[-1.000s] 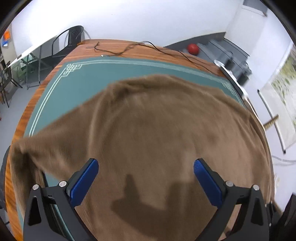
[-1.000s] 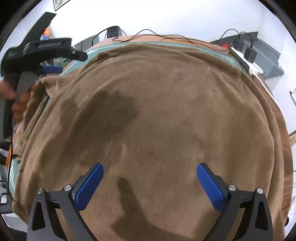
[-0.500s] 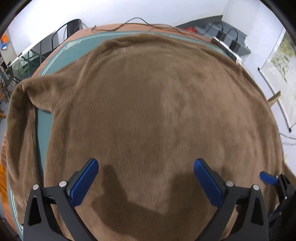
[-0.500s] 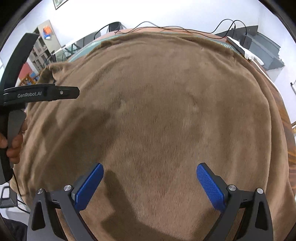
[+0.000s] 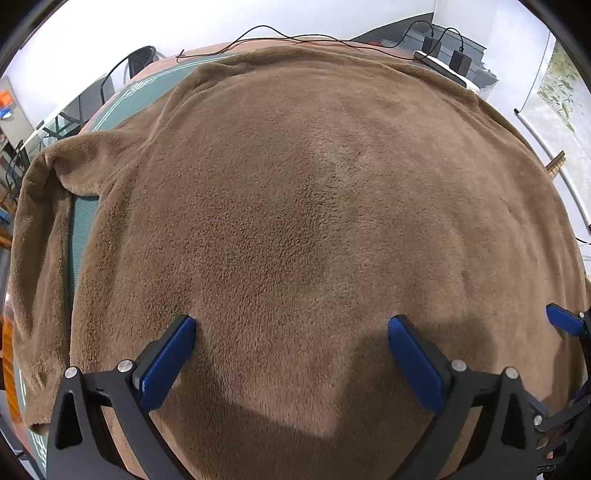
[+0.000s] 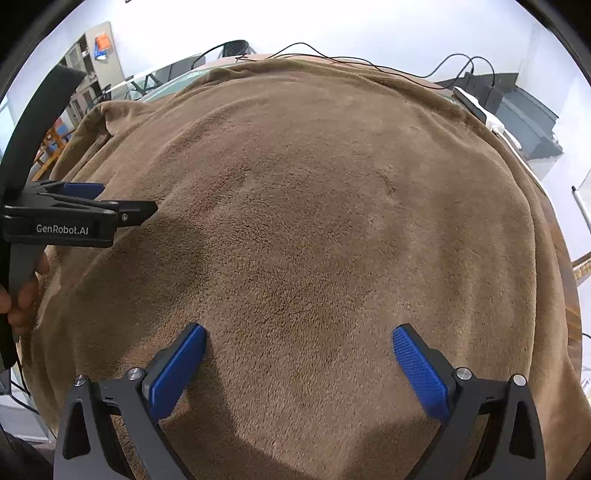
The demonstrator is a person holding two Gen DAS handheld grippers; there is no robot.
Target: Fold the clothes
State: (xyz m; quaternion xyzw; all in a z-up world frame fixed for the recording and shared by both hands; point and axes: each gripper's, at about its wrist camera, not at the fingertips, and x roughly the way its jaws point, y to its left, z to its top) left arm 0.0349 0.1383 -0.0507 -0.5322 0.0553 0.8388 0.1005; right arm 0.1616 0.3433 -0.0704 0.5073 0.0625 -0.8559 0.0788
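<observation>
One brown fleece garment [image 5: 303, 221] lies spread flat over the table, covering nearly all of it, and I count one sleeve [image 5: 40, 236] that I can make out, running along the table's left edge with its cuff toward the near left corner. Between sleeve and body a strip of the green mat [image 5: 79, 236] shows, and more of that mat appears at the far left corner; the wooden table [image 5: 4, 343] peeks out only at the left rim.

Two claws are over the cloth. My left claw [image 5: 291, 354] has its blue pads spread wide with nothing between them, low over the near part of the garment. My right claw [image 6: 299, 362] is likewise wide open and empty, over the near part of the fleece to the right of the other.

Only the left wrist view shows the mat strip and the sleeve's full run. At its right edge it catches one blue pad of the right claw. Only the right wrist view shows the left claw from the side, level above the fabric, with a hand [image 6: 22, 291] wrapped round its handle at the left edge. Two black adapters [image 5: 443, 55] sit plugged into a white power strip [image 5: 441, 68] past the far right corner, and a thin cable [image 5: 266, 35] trails along the far edge.
</observation>
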